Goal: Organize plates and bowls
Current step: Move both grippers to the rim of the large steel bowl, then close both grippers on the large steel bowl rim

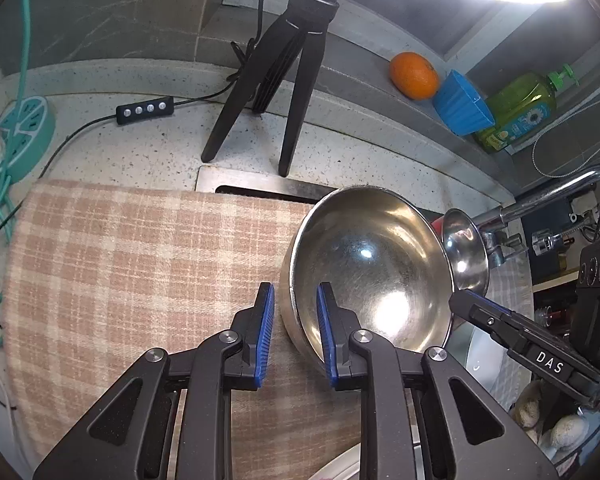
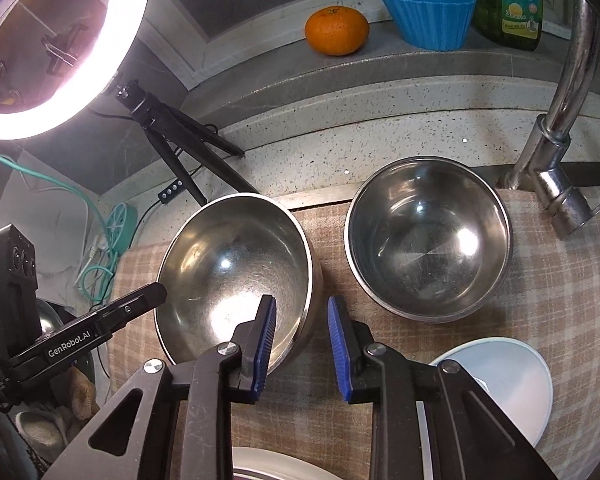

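A steel bowl (image 1: 368, 268) (image 2: 236, 264) sits tilted over the checked cloth (image 1: 120, 260). My left gripper (image 1: 295, 292) is shut on its left rim, one blue pad inside and one outside. From the opposite side, my right gripper (image 2: 301, 304) straddles the right rim, open, and a thin gap shows at each pad. Each gripper's black finger shows in the other's view, the right finger (image 1: 472, 304) and the left finger (image 2: 140, 300). A second steel bowl (image 2: 428, 236) (image 1: 466, 252) stands upright on the cloth to the right. A white plate (image 2: 512, 380) lies near the front right.
A chrome faucet (image 2: 560, 152) rises behind the second bowl. A ring light's black tripod (image 1: 284, 80) stands on the speckled counter. An orange (image 2: 336, 30), a blue cup (image 2: 428, 16) and a soap bottle (image 2: 512, 4) sit on the back ledge. Another white plate's edge (image 2: 268, 464) shows at the bottom.
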